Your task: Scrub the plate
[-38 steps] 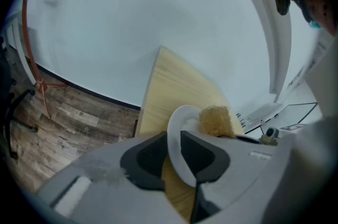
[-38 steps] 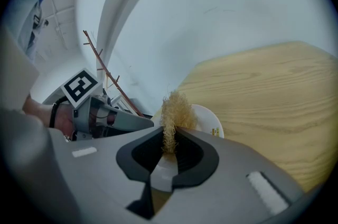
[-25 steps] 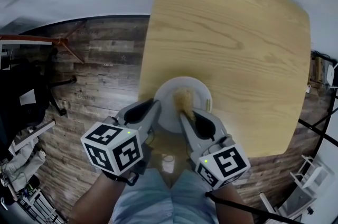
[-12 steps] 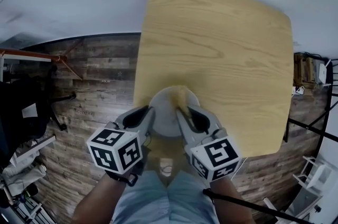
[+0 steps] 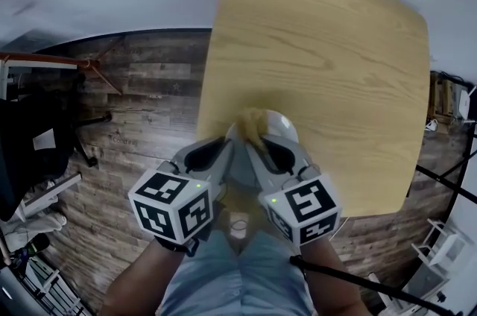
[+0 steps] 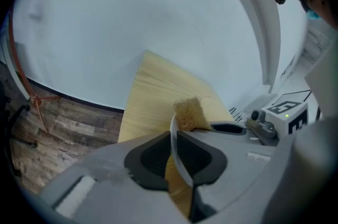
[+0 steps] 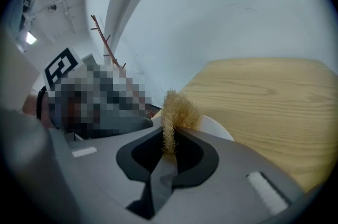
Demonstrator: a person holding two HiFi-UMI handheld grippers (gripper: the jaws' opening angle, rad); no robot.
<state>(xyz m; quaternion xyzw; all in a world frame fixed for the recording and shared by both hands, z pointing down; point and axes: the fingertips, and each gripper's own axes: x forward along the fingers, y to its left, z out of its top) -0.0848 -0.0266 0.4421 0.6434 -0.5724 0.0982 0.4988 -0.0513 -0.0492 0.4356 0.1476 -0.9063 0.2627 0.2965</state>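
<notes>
Plate [image 5: 281,126] tilted up, rim in left tool [image 5: 226,147]

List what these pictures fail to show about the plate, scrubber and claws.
1. Face of the plate, head view: the left claw, right claw and scrubber cover most of it; soiling unreadable.
2. Left gripper view: only the plate's thin rim shows, edge-on between the jaws.
3. Right gripper view: a mosaic patch covers the left claw.
4. Head view: small white object by the person's lap, too small to identify.
</notes>
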